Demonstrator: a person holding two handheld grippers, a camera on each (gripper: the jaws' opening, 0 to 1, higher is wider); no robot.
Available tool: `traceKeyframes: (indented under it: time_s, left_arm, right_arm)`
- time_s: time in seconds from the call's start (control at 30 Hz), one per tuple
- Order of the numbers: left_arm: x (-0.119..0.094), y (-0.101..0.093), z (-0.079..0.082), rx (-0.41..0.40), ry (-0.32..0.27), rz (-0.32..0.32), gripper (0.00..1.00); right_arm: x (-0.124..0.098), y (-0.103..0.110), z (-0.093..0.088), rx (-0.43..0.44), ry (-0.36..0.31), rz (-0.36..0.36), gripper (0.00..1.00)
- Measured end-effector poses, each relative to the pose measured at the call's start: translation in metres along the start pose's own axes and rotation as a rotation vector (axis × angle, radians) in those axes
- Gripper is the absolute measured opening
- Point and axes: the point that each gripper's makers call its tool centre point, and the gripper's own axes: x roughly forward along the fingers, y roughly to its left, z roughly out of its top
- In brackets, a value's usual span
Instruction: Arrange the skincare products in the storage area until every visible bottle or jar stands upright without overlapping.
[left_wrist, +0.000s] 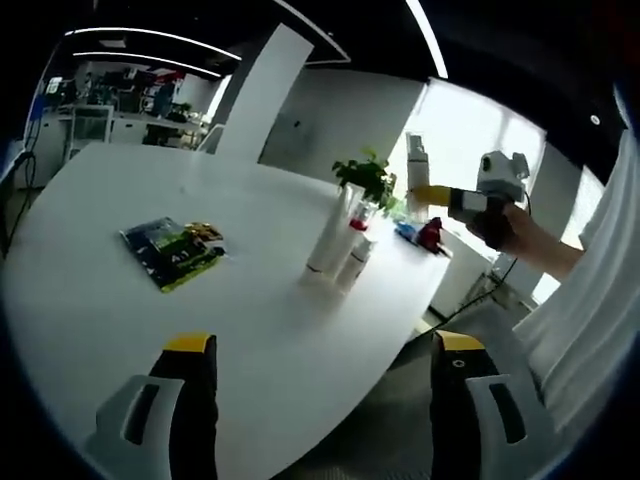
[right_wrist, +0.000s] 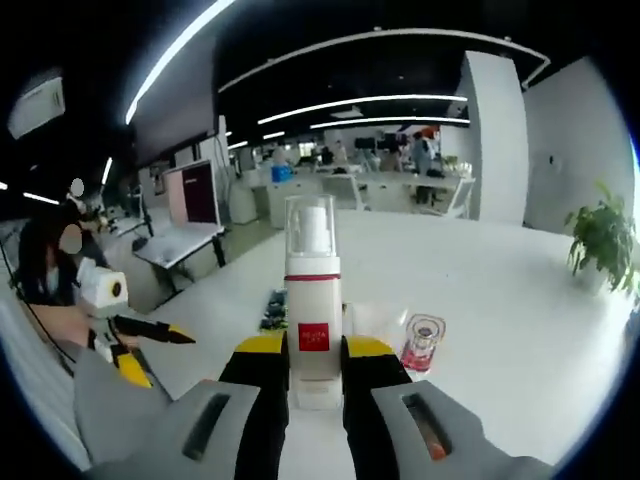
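Left gripper view
Left gripper: its two yellow-tipped black jaws stand wide apart over the near edge of the table, with nothing between them.
Table: large, white and rounded.
Tubes: a small group of white skincare tubes stands upright near the far right part of the table, close together; whether they touch one another cannot be told.
Packet: a flat, colourful printed packet lies on the table to the left of the tubes, well apart from them.
Plant: a green potted plant stands behind the tubes.
Red item: a small red thing sits near the table's far edge; too small to identify.
Right gripper: held up in a person's hand at the right, above the table, carrying a tall white bottle.

Right gripper view
Right gripper: the jaws are closed against the lower body of the white bottle, which stands upright with a clear cap and a red square label.
Glass jar: small, clear, with a red pattern, upright on the table just right of the bottle.
Left gripper: at the left edge, raised beside the table.
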Motion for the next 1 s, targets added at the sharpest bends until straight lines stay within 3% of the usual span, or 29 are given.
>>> traceKeyframes:
  time_s: [0.17, 0.37, 0.47, 0.7, 1.0]
  left_arm:
    - [-0.003, -0.009, 0.012, -0.008, -0.035, -0.009, 0.81]
    - [-0.001, -0.018, 0.024, -0.004, -0.059, -0.020, 0.79]
    - [0.002, -0.024, 0.035, -0.007, -0.087, -0.025, 0.78]
    - [0.008, -0.042, 0.058, -0.019, -0.151, -0.037, 0.72]
    - [0.011, -0.061, 0.071, -0.037, -0.192, -0.068, 0.70]
  right_arm:
    - [0.012, 0.026, -0.024, 0.011, 0.031, 0.043, 0.19]
    - [0.021, 0.053, -0.039, 0.043, 0.045, 0.095, 0.19]
    - [0.023, 0.066, -0.046, -0.037, 0.079, 0.107, 0.19]
    - [0.024, 0.091, -0.055, -0.098, 0.095, 0.132, 0.19]
    - [0.024, 0.110, -0.056, -0.126, 0.095, 0.167, 0.19]
